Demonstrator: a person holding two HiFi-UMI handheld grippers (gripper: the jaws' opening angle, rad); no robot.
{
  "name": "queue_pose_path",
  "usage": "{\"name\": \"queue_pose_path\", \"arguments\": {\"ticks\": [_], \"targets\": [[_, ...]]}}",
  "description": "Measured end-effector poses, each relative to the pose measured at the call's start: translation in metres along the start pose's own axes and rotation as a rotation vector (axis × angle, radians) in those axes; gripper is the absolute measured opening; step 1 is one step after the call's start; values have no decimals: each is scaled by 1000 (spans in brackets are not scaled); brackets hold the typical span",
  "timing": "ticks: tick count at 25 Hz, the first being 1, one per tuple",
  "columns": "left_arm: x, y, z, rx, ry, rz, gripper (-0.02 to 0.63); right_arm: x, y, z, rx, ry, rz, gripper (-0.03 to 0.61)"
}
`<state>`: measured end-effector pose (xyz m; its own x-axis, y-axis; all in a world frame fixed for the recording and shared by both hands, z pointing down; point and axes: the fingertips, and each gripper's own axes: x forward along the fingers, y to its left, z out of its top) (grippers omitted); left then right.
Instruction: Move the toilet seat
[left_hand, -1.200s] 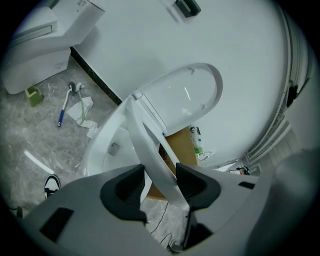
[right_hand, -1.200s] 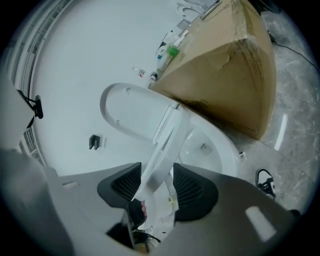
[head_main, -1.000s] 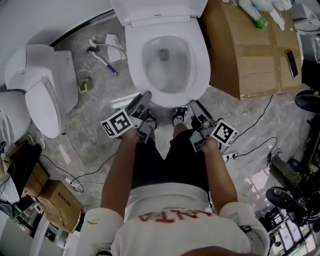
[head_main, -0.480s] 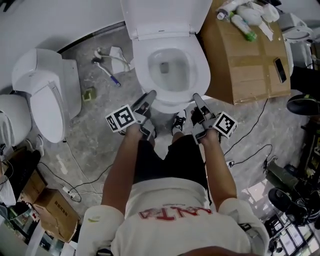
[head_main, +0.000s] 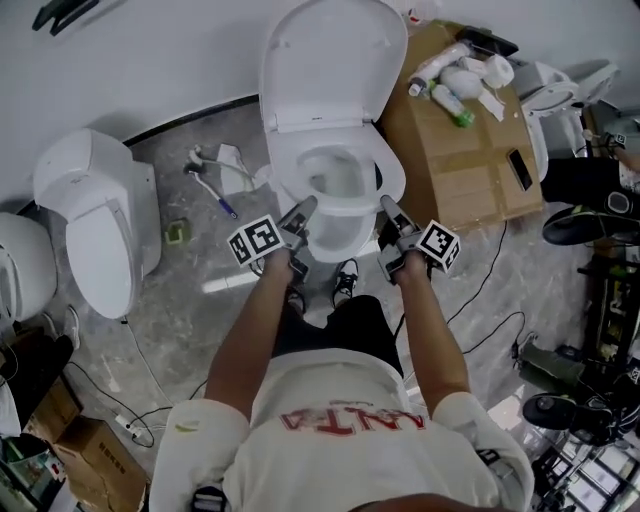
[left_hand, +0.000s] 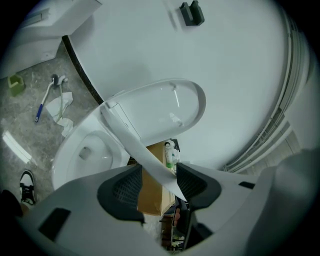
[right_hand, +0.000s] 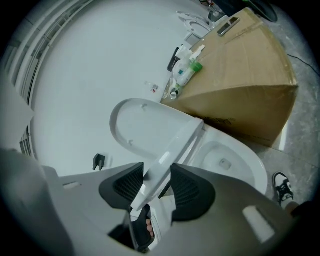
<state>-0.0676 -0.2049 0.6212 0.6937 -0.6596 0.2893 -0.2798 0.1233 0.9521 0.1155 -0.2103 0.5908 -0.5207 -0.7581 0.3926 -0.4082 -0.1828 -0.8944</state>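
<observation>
The white toilet seat (head_main: 345, 215) is tipped up off the bowl (left_hand: 87, 150), its front rim raised. The lid (head_main: 335, 60) stands upright behind it. My left gripper (head_main: 300, 218) is at the seat's front left. In the left gripper view the seat's edge (left_hand: 127, 135) runs between the jaws of that gripper (left_hand: 159, 182). My right gripper (head_main: 388, 212) is at the front right. In the right gripper view the seat rim (right_hand: 177, 142) fills the gap of that gripper (right_hand: 157, 182), touching both pads while the jaws are opening slightly.
A cardboard box (head_main: 460, 150) with bottles (head_main: 450, 85) on top stands right of the toilet. A second toilet (head_main: 95, 220) sits at the left, a toilet brush (head_main: 215, 190) lies between. Cables (head_main: 480, 330) trail on the floor. The person's shoe (head_main: 345, 280) is close to the bowl.
Both grippers moved forward from the bowl's front onto the seat rim. The seat has lifted off the bowl, and the head view has tilted up towards the wall.
</observation>
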Motion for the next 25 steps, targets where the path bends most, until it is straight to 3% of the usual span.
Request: {"name": "queue_pose_path", "arguments": {"ticks": [8, 15, 17, 22, 25], "targets": [[7, -25, 21, -23, 25, -24, 206, 14, 28, 23, 19, -63, -4, 161], [0, -58, 41, 83, 17, -106, 202, 37, 56, 45, 31, -26, 91, 161], [-5, -69, 47, 162, -5, -82, 196, 43, 63, 50, 41, -7, 115, 158], [-29, -109, 66, 512, -91, 26, 106, 63, 84, 67, 30, 43, 149, 156], [-41, -136, 71, 637, -138, 57, 84, 76, 95, 78, 35, 66, 184, 150]]}}
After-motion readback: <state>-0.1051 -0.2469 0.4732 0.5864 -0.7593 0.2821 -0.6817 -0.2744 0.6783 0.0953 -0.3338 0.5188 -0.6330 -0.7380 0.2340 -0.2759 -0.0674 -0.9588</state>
